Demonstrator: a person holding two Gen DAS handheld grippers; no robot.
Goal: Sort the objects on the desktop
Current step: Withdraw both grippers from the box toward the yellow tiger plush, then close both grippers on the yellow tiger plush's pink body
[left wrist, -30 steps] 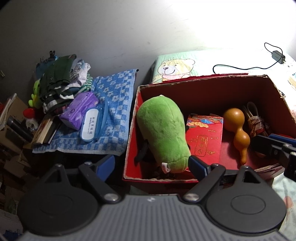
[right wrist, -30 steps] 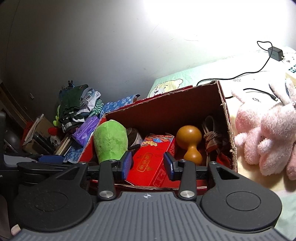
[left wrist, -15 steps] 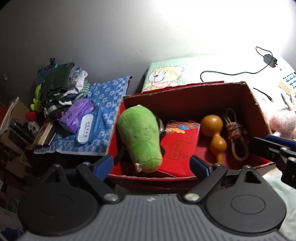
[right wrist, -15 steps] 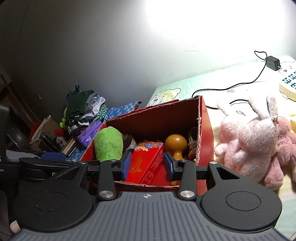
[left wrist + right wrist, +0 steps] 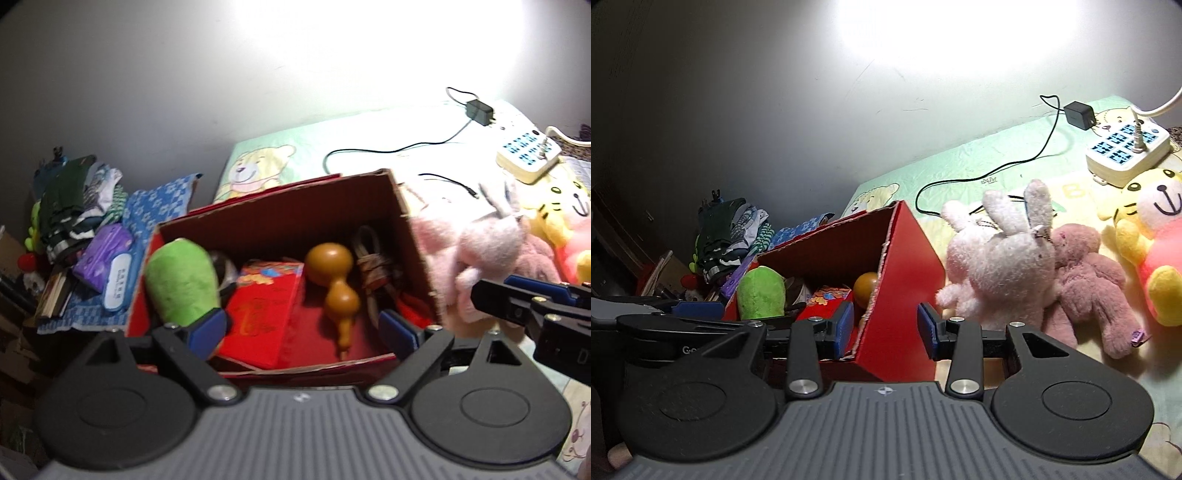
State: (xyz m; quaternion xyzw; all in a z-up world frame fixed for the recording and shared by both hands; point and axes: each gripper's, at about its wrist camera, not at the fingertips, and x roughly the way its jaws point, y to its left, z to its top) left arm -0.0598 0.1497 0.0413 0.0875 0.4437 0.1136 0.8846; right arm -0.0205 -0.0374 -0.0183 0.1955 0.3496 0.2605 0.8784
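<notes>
A red cardboard box (image 5: 410, 236) (image 5: 905, 269) holds a green plush (image 5: 181, 277) (image 5: 761, 291), a red packet (image 5: 266, 302), a brown gourd (image 5: 332, 273) and a coiled strap (image 5: 373, 262). My left gripper (image 5: 303, 328) hangs open in front of the box, empty. My right gripper (image 5: 886, 325) is open over the box's right front corner, holding nothing. To the right of the box lie a white-pink bunny plush (image 5: 997, 266) (image 5: 480, 247), a darker pink plush (image 5: 1093, 280) and a yellow plush (image 5: 1148, 236) (image 5: 554, 214).
A power strip (image 5: 1126, 147) with a charger and black cable (image 5: 990, 177) lies on the green bear-print sheet (image 5: 258, 170). Left of the box lie a blue checked cloth (image 5: 159, 199), a purple wipes pack (image 5: 107, 251) and piled clothes (image 5: 74, 199).
Both grippers have pulled back and swung right; the box looks smaller and the plush toys have come into view. The right gripper's fingers have spread wider apart.
</notes>
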